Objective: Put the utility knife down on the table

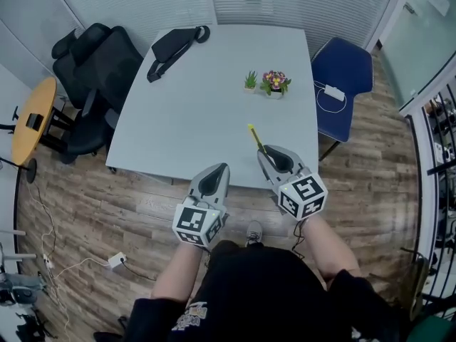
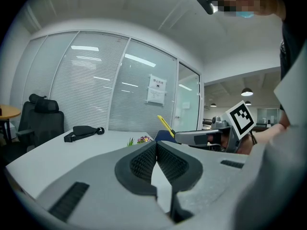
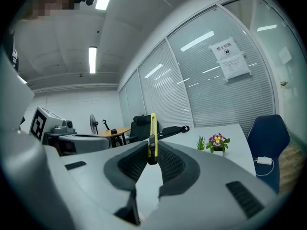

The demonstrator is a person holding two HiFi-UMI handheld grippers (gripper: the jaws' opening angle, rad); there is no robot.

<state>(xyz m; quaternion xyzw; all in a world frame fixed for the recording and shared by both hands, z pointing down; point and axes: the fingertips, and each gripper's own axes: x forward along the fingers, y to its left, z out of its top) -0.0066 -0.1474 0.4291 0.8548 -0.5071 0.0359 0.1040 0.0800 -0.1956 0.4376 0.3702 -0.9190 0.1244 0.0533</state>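
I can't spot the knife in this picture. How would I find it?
Look at the big pale table, then its near edge, where the right gripper reaches over it. The utility knife is pinched between its jaws and sticks out over the tabletop. It is the only thin yellow stick there; the left gripper beside it holds nothing.

The person wears a black short-sleeved T-shirt (image 1: 271, 294) with a small pale print (image 1: 191, 315) near its left edge, and a grey shoe (image 1: 254, 231) with a light sole. The light grey moulded-plastic left gripper (image 1: 224, 167) and the matching right gripper (image 1: 261, 153) each carry a white cube with black square markers (image 1: 197, 224) at the rear. Each shell tapers to two fingers (image 2: 140, 163) lined with black ribbed rubber. Dark rectangular slots (image 2: 70, 200) mark the shell's flanks.
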